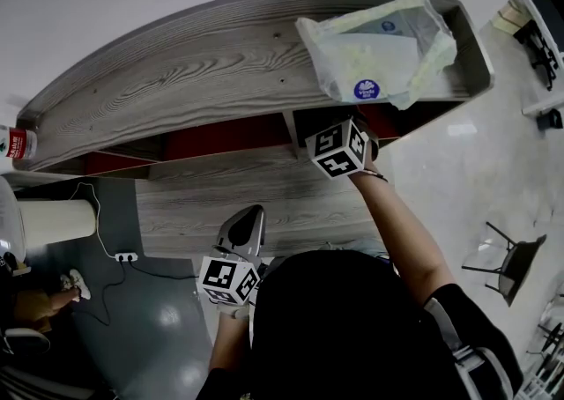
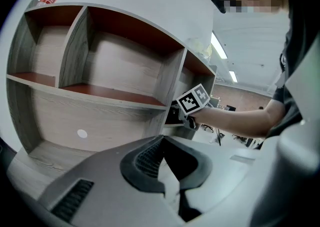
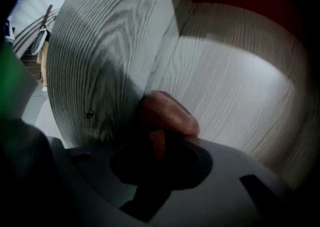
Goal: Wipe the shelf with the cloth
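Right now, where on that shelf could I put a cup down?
Shelf top is bare between the bottle at left and the plastic bag at right. Both upper left compartments look empty. The right compartment is crowded: right gripper with cloth.

Matt woodgrain shelf (image 1: 194, 72); seemingly fuzzy cloth (image 3: 167, 113).

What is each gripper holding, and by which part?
The right gripper pinches the pinkish cloth by a bunched fold, the rest bulging past its jaws. The left gripper holds nothing.
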A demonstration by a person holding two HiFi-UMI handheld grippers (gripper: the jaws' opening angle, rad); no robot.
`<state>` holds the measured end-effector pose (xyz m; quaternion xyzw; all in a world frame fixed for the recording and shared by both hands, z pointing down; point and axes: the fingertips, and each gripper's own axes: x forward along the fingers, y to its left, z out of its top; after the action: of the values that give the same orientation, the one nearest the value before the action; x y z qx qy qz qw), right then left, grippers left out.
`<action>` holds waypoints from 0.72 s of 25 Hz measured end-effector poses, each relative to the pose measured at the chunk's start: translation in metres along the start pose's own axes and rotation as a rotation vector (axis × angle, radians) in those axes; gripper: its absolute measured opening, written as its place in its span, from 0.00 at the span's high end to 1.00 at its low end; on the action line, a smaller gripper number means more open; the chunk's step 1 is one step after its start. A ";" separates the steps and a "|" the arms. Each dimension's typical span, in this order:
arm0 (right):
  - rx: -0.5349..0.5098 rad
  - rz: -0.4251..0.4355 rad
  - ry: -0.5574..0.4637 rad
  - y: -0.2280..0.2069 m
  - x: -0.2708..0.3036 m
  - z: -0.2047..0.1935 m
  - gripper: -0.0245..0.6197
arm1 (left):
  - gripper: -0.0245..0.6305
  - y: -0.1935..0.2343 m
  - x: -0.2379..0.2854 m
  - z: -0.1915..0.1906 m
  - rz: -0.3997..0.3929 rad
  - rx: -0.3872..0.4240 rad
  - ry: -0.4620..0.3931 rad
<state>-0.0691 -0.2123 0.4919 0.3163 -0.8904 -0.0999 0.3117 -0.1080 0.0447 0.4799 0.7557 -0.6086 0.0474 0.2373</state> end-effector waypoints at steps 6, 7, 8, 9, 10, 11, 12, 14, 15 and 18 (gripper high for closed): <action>0.062 -0.069 0.065 -0.027 -0.008 -0.022 0.86 | 0.96 -0.005 0.006 0.000 -0.024 0.008 0.004; 0.074 -0.084 0.079 -0.034 -0.010 -0.028 0.86 | 0.96 -0.006 0.007 0.000 -0.029 0.009 0.005; 0.084 -0.099 0.095 -0.041 -0.012 -0.034 0.86 | 0.96 -0.007 0.008 0.000 -0.034 0.010 0.006; 0.096 -0.115 0.110 -0.047 -0.014 -0.041 0.86 | 0.96 -0.008 0.009 0.000 -0.038 0.011 0.008; 0.109 -0.130 0.123 -0.054 -0.015 -0.047 0.86 | 0.96 -0.008 0.011 0.000 -0.043 0.013 0.009; 0.122 -0.145 0.135 -0.060 -0.017 -0.052 0.86 | 0.96 -0.009 0.012 0.001 -0.048 0.016 0.010; 0.132 -0.157 0.145 -0.065 -0.019 -0.056 0.86 | 0.96 -0.010 0.014 0.001 -0.053 0.017 0.011; 0.149 -0.181 0.160 -0.074 -0.023 -0.062 0.86 | 0.96 -0.012 0.016 0.002 -0.062 0.020 0.012; 0.158 -0.192 0.166 -0.078 -0.024 -0.065 0.86 | 0.96 -0.012 0.018 0.003 -0.066 0.022 0.012; 0.187 -0.218 0.170 -0.086 -0.029 -0.071 0.86 | 0.96 -0.013 0.021 0.004 -0.075 0.021 0.015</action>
<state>0.0355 -0.2596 0.5008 0.4458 -0.8268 -0.0226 0.3423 -0.0909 0.0259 0.4801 0.7799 -0.5777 0.0505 0.2356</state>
